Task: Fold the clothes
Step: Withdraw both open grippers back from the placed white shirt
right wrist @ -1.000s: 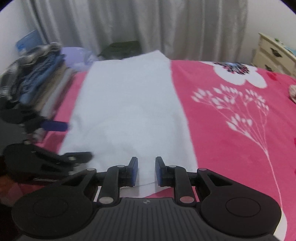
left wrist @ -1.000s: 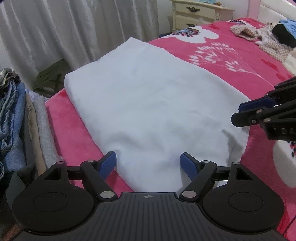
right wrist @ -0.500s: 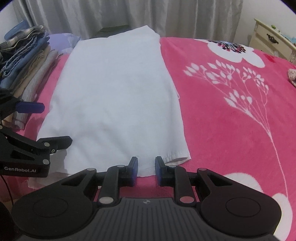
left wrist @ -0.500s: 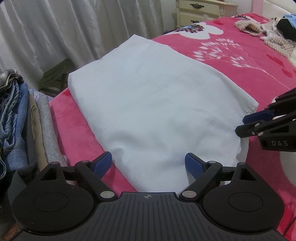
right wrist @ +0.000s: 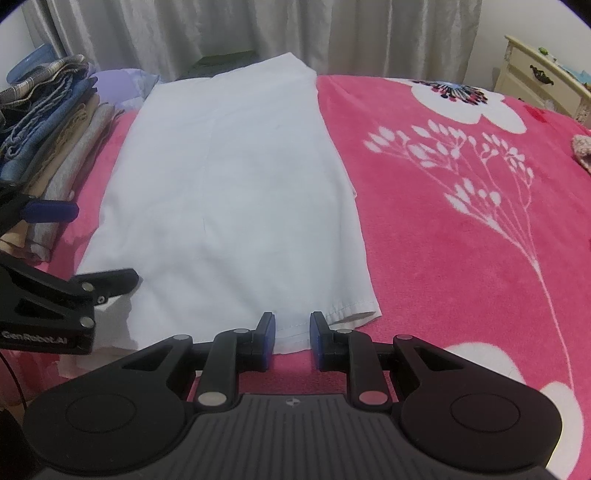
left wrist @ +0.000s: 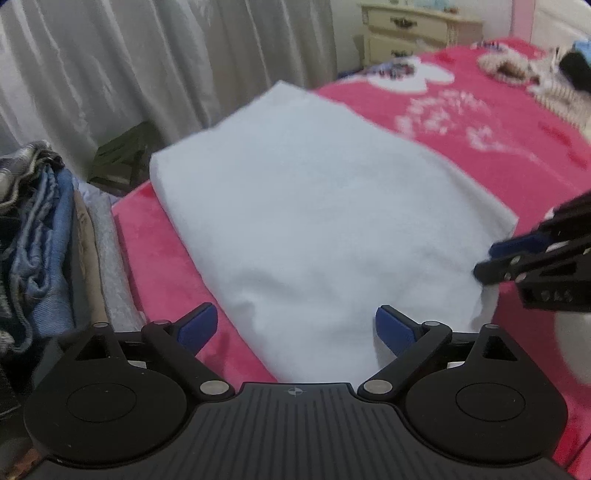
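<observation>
A single white garment (right wrist: 236, 192), folded into a long flat panel, lies on a pink blanket (right wrist: 461, 258) printed with white flowers and sprigs, its near hem at the bed's front edge and its far end toward the grey curtains (right wrist: 258, 29). Two handheld grippers work at that near hem. The right gripper (right wrist: 291, 336) sits at the hem with its two blue-padded fingers a narrow gap apart, the cloth's edge lying just ahead of them and nothing pinched. The left gripper (left wrist: 295, 325) hovers over the garment's near left corner with its fingers spread wide, the white cloth showing between them.

Seen from the right wrist camera, the left gripper's black body carries white lettering reading "GenRobot.AI" (right wrist: 35, 338). The marking on the right gripper's side, seen from the left wrist camera, is too blurred to read.

One stack of folded clothes (right wrist: 48, 129) stands just left of the garment, denim and plaid on top, beige and grey below; beyond it lies a lilac piece (right wrist: 118, 85). One cream dresser (right wrist: 546, 77) with dark handles stands past the bed's far right side. A loose heap of unfolded clothing (left wrist: 535, 77) rests on the blanket, well apart from the garment. A dark stool (left wrist: 122, 158) stands by the curtains beyond the bed.
</observation>
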